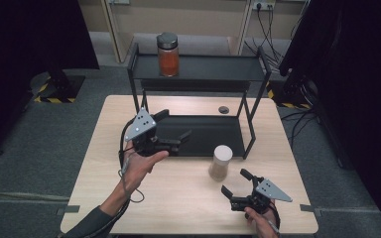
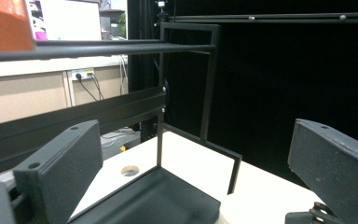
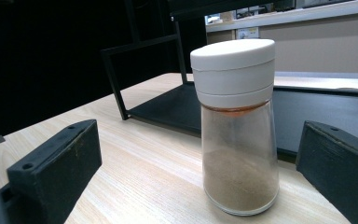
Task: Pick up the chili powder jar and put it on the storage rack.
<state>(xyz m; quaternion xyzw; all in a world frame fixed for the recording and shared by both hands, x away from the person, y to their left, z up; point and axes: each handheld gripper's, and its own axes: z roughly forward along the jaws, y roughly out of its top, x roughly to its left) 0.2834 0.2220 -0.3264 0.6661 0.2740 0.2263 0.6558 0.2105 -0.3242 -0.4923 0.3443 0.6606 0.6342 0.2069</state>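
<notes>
High view: a pale wooden worktop (image 1: 178, 198) carries a black two-tier shelf rack (image 1: 198, 74) at its far side. A jar of orange-red powder (image 1: 168, 54) stands on the rack's top shelf. A shaker with a white cap (image 1: 221, 162) stands upright on the worktop, just in front of the rack's lower right corner. The right gripper (image 1: 235, 184) hangs low near the front edge, its jaws spread wide and empty, aimed up and left toward the shaker, which sits near them but apart. The left gripper (image 1: 176, 129) hovers over the rack's lower shelf, jaws open and empty, farther from the shaker.

Left gripper view: the two black jaws stand wide apart with nothing between them. Ahead are the rack's lower shelf (image 2: 158, 196) and thin uprights.

Right gripper view: the shaker (image 3: 237, 126) stands straight ahead between the lines of the open jaws, slightly right of centre, its long axis vertical, brown powder filling its lower part. It looks ready for a straight advance and a side grasp by the right gripper, the nearer one.
</notes>
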